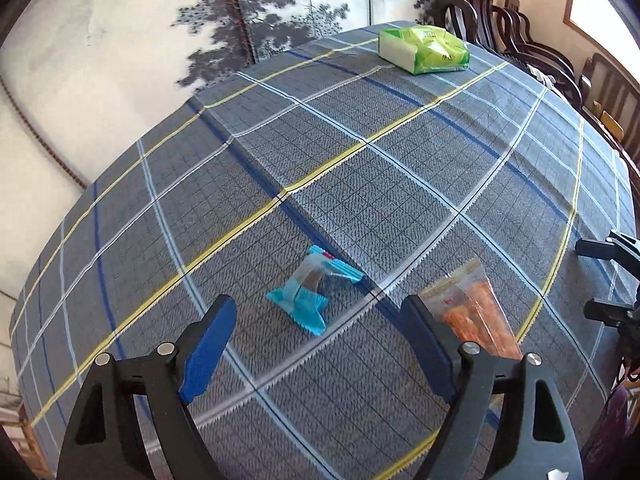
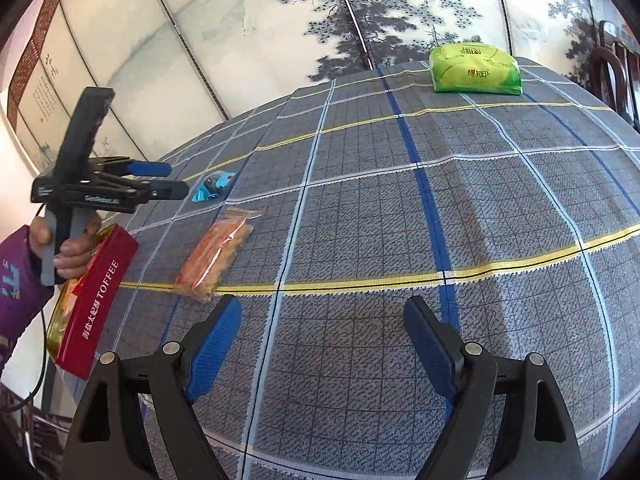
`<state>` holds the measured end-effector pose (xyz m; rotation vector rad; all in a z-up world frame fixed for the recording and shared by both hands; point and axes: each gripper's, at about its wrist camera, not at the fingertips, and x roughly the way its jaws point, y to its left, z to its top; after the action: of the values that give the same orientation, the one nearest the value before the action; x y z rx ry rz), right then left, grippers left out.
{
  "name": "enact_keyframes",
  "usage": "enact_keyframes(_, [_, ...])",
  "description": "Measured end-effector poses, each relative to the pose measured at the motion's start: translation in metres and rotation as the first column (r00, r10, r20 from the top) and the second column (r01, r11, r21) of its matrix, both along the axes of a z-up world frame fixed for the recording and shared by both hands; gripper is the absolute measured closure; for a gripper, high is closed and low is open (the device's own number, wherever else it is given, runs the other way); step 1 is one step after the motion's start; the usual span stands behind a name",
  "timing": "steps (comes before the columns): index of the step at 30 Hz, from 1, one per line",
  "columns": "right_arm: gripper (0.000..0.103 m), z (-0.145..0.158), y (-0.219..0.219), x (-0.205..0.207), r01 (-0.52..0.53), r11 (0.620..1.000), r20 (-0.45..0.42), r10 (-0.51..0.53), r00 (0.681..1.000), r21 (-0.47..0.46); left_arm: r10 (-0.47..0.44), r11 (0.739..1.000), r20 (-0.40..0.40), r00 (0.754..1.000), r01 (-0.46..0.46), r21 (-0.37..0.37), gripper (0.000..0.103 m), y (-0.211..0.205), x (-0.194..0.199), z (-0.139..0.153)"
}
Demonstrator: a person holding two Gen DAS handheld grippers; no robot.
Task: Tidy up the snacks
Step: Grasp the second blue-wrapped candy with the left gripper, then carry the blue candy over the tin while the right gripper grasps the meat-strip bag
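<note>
At my far left the red toffee box (image 2: 94, 300) sits at the table's edge, its gold-lined inside showing, and just over it a hand (image 2: 66, 246) in a purple sleeve grips the handle of my left gripper (image 2: 168, 180). Its jaws stand apart with nothing between them, held above the cloth and aimed toward the blue-wrapped snack (image 1: 310, 294), which lies flat on the checked tablecloth (image 1: 360, 184) just ahead of the blue pads (image 1: 206, 350). To the right of that snack, near but not touching it, lies the clear packet of orange snacks (image 2: 216, 254), lengthwise on the cloth; in the left wrist view it runs down behind my left gripper's right-hand finger. Farther right is my right gripper (image 2: 322, 328), its jaws also wide apart and empty, over bare cloth where a yellow stripe crosses a blue one. The orange packet's near end lies just beyond its left-hand pad. Far back, toward the right, a green tissue pack (image 2: 474, 70) rests near the table's far edge, before the painted folding screen (image 2: 320, 8), and dark wooden chairs (image 1: 520, 40) line the right side.
</note>
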<state>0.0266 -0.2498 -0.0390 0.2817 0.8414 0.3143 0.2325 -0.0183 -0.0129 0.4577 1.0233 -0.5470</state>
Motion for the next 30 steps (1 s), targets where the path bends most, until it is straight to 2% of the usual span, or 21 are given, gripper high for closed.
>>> enact_keyframes(3, [0.019, 0.000, -0.002, -0.001, -0.008, 1.000, 0.006, 0.008, 1.000, 0.015, -0.043, 0.998, -0.020, 0.999, 0.044, 0.045, 0.023, -0.008, 0.018, -0.015])
enact_keyframes(5, [0.019, 0.000, -0.003, -0.002, -0.008, 1.000, 0.009, 0.008, 1.000, 0.022, -0.050, 0.997, -0.047, 0.998, 0.052, 0.056, 0.033, -0.009, 0.028, -0.025])
enact_keyframes(6, [0.019, 0.000, -0.003, -0.001, -0.007, 1.000, 0.009, 0.007, 1.000, 0.026, -0.047, 0.997, -0.075, 0.996, 0.051, 0.050, 0.048, -0.008, 0.033, -0.030])
enact_keyframes(7, [0.019, 0.000, -0.003, -0.001, -0.005, 1.000, 0.007, 0.005, 1.000, 0.027, -0.050, 0.999, -0.112, 0.992, 0.049, -0.015, 0.067, -0.005, 0.036, -0.030])
enact_keyframes(8, [0.019, -0.001, -0.003, 0.000, -0.004, 1.000, 0.003, 0.004, 1.000, 0.028, -0.044, 0.998, -0.132, 0.990, 0.037, -0.051, 0.076, -0.001, 0.037, -0.030])
enact_keyframes(9, [0.019, -0.001, -0.004, 0.000, -0.004, 1.000, -0.001, 0.004, 1.000, 0.029, -0.025, 0.999, -0.126, 0.992, 0.020, -0.043, 0.079, 0.000, 0.036, -0.029])
enact_keyframes(12, [0.019, -0.001, -0.003, 0.002, -0.001, 1.000, -0.001, 0.002, 1.000, 0.024, 0.117, 0.993, -0.121, 0.986, -0.120, -0.017, 0.080, 0.012, 0.021, -0.026])
enact_keyframes(15, [0.019, -0.001, -0.003, 0.001, 0.009, 1.000, -0.001, -0.009, 1.000, 0.014, 0.270, 0.954, -0.131, 0.954, -0.283, -0.094, 0.080, 0.031, -0.014, -0.009])
enact_keyframes(17, [0.019, 0.000, -0.002, 0.002, 0.005, 1.000, -0.005, -0.005, 1.000, 0.013, 0.340, 0.926, -0.137, 0.931, -0.356, -0.123, 0.080, 0.039, -0.048, 0.005])
enact_keyframes(19, [0.019, 0.002, 0.004, 0.003, -0.011, 1.000, -0.015, 0.011, 1.000, 0.003, 0.365, 0.907, -0.145, 0.920, -0.386, -0.165, 0.080, 0.044, -0.083, 0.018])
enact_keyframes(25, [0.019, 0.020, 0.062, 0.009, -0.125, 0.992, 0.007, 0.125, 0.992, 0.006, 0.362, 0.879, -0.157, 0.919, -0.393, -0.269, 0.080, 0.055, -0.162, 0.042])
enact_keyframes(30, [0.019, 0.018, 0.104, 0.043, -0.108, 0.994, -0.055, 0.108, 0.993, -0.003, 0.414, 0.864, -0.070, 0.907, -0.416, -0.283, 0.080, 0.077, -0.203, 0.062])
